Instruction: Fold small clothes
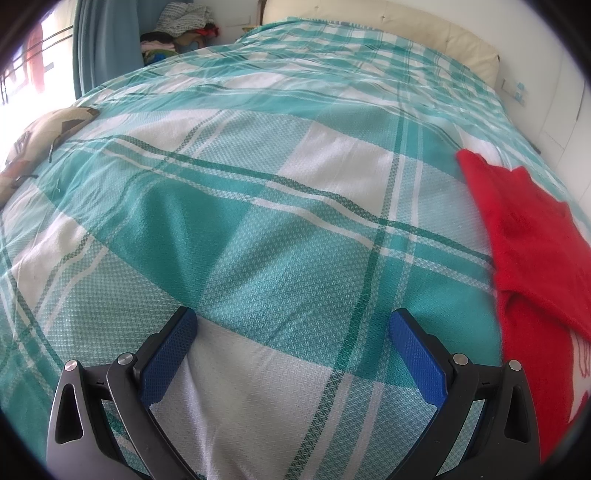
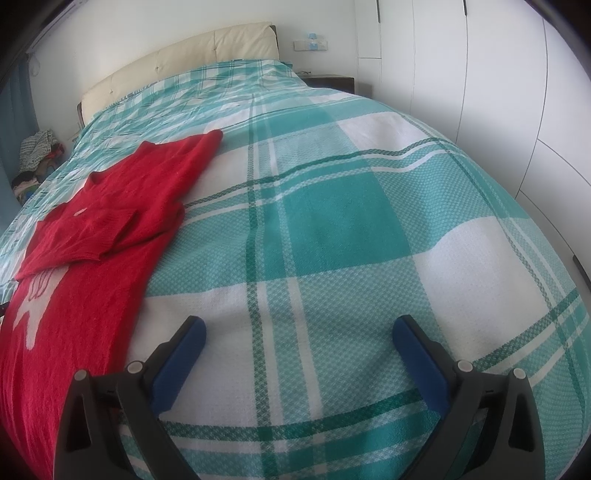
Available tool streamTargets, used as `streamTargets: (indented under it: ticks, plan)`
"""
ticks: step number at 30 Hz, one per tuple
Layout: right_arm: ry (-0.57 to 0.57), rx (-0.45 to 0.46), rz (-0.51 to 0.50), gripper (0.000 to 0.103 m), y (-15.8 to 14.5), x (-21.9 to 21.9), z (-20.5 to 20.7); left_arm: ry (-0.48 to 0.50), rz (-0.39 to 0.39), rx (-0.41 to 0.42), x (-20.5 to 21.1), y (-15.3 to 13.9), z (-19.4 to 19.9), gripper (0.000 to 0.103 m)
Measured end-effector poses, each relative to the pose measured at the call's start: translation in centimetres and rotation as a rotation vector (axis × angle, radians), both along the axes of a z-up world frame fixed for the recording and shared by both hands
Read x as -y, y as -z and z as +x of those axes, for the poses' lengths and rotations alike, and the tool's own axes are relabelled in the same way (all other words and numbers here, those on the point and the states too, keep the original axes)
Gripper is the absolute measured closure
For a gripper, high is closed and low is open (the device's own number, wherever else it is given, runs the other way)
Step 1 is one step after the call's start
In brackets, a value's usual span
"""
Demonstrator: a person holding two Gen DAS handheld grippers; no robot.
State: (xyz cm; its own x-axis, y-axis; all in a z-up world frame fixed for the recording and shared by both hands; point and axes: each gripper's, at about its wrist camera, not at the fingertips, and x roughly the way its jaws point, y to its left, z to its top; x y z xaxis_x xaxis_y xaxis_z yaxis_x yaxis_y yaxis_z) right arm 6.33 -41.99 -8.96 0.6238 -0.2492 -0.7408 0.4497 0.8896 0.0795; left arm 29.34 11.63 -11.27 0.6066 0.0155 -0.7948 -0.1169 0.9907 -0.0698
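Observation:
A small red knitted sweater (image 2: 99, 236) with a white figure on its front lies flat on the bed; one sleeve is folded across the chest and the other stretches toward the headboard. It also shows at the right edge of the left wrist view (image 1: 532, 251). My left gripper (image 1: 293, 321) is open and empty above bare bedspread, to the left of the sweater. My right gripper (image 2: 299, 328) is open and empty above bare bedspread, to the right of the sweater. Neither gripper touches the sweater.
The bed carries a teal and white plaid bedspread (image 2: 332, 221) with a cream headboard (image 2: 177, 62). A patterned cushion (image 1: 40, 133) lies at the bed's left edge. A pile of clothes (image 1: 177, 33) sits beyond the bed by a curtain. White wardrobe doors (image 2: 498, 92) stand to the right.

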Motion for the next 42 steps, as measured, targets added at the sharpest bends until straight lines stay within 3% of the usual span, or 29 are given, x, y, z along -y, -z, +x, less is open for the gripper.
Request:
streamTargets:
  ticks: [25, 42]
  plan:
    - [0.002, 0.006, -0.010, 0.001, -0.1, 0.0, -0.3, -0.006, 0.095, -0.029, 1.4, 0.1, 0.6, 0.000]
    - [0.002, 0.005, -0.011, 0.001, -0.1, -0.1, -0.3, -0.006, 0.101, -0.029, 1.4, 0.1, 0.6, 0.000]
